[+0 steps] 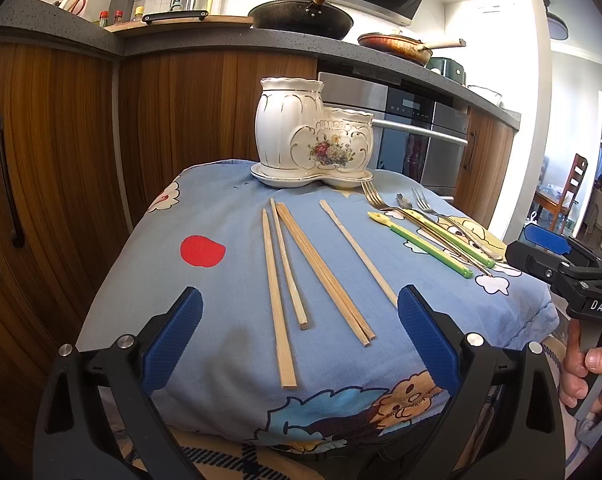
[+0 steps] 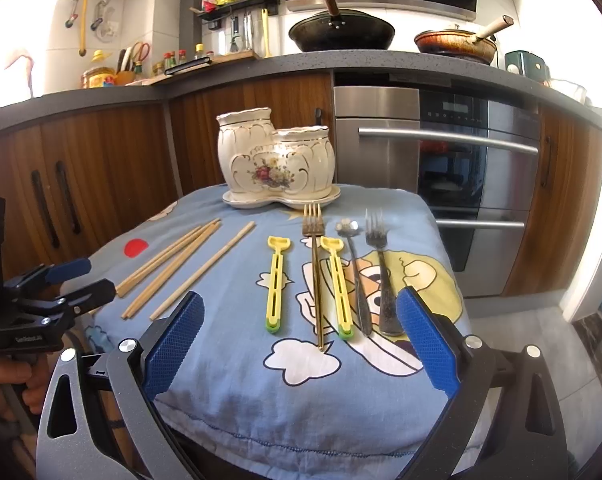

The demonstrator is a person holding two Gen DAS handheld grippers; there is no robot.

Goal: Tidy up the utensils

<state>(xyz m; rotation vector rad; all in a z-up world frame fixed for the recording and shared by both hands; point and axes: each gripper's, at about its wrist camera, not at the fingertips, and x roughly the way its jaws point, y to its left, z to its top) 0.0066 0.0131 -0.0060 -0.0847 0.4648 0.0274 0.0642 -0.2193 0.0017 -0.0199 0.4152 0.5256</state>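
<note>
Both wide open, empty: left hand-held gripper (image 1: 299, 336) near the wooden chopsticks (image 1: 301, 272), right hand-held gripper (image 2: 299, 338) near the cutlery row. Laid on blue cartoon cloth (image 2: 261, 392): chopsticks left; two yellow-green clips (image 2: 275, 284), gold fork (image 2: 315, 264), spoon (image 2: 355, 276), steel fork (image 2: 381, 276) right. Behind, at cloth's far edge, upright on its saucer: white floral ceramic utensil holder (image 2: 275, 158).
</note>
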